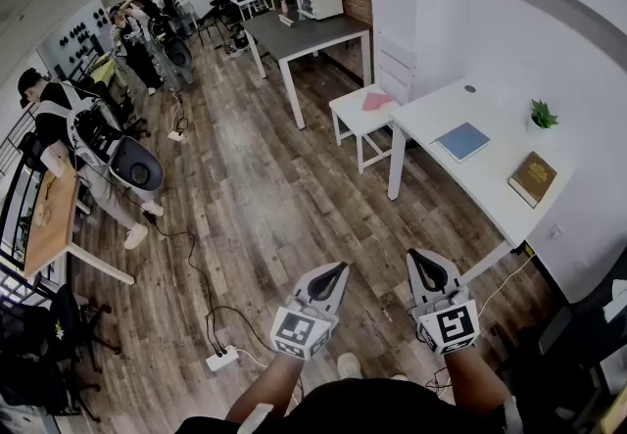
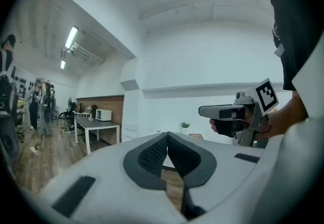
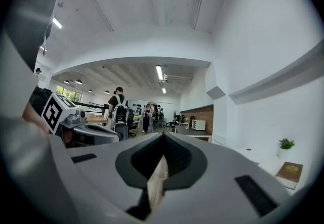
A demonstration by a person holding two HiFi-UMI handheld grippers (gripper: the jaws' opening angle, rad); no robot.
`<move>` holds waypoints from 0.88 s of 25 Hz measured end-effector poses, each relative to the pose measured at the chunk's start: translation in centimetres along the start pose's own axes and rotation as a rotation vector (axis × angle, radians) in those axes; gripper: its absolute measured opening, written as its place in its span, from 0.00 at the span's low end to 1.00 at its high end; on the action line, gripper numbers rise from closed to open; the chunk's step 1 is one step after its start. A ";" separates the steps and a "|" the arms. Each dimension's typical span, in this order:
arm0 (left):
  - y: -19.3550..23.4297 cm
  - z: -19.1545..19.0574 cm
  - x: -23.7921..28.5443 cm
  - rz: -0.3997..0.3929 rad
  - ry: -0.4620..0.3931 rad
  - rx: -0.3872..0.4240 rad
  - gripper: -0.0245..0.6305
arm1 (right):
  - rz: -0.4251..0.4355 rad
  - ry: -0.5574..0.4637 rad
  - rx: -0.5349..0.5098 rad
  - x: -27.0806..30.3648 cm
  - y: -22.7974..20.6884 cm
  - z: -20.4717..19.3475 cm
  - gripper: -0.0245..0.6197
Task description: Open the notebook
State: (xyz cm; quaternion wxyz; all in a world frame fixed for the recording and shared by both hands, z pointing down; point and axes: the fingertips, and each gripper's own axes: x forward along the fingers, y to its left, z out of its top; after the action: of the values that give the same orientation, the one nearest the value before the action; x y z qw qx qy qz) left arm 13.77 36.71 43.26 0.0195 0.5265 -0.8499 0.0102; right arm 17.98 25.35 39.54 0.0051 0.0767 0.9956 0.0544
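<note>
A blue notebook (image 1: 462,140) lies shut and flat on the white table (image 1: 446,111) at the right. Beside it are a brown book (image 1: 533,177) and a small green plant (image 1: 542,115). Both grippers are held level over the wooden floor, well short of the table. My left gripper (image 1: 341,268) is shut, its tips meeting with nothing between them (image 2: 167,134). My right gripper (image 1: 418,256) looks shut and empty too (image 3: 162,136). The right gripper view shows the brown book (image 3: 290,173) and the plant (image 3: 286,143) at its right edge. The blue notebook is hidden in both gripper views.
A white stool (image 1: 358,123) with a pink thing on it stands left of the table. A grey table (image 1: 304,30) is farther back. A power strip (image 1: 221,359) and cables lie on the floor at my left. People stand at the far left (image 1: 59,128). A black chair (image 1: 588,324) sits at the right.
</note>
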 end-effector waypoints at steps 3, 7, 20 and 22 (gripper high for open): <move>-1.1 0.2 0.0 -0.008 -0.007 0.002 0.05 | 0.001 -0.010 -0.006 -1.0 0.0 0.3 0.04; -2.2 -0.1 -0.1 -0.007 0.007 -0.001 0.04 | 0.001 -0.004 -0.007 -1.9 0.3 0.3 0.04; 1.1 0.6 -0.1 -0.058 -0.015 0.074 0.04 | -0.029 -0.054 0.047 0.4 1.5 0.4 0.04; 1.8 0.5 0.6 -0.064 -0.007 0.072 0.04 | -0.031 -0.048 0.045 0.9 1.0 0.3 0.04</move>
State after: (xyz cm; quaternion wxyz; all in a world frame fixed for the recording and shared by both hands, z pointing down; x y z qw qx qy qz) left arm 11.91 36.96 42.78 -0.0021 0.5539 -0.8317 0.0385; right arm 17.24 26.53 39.37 0.0283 0.0624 0.9972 0.0300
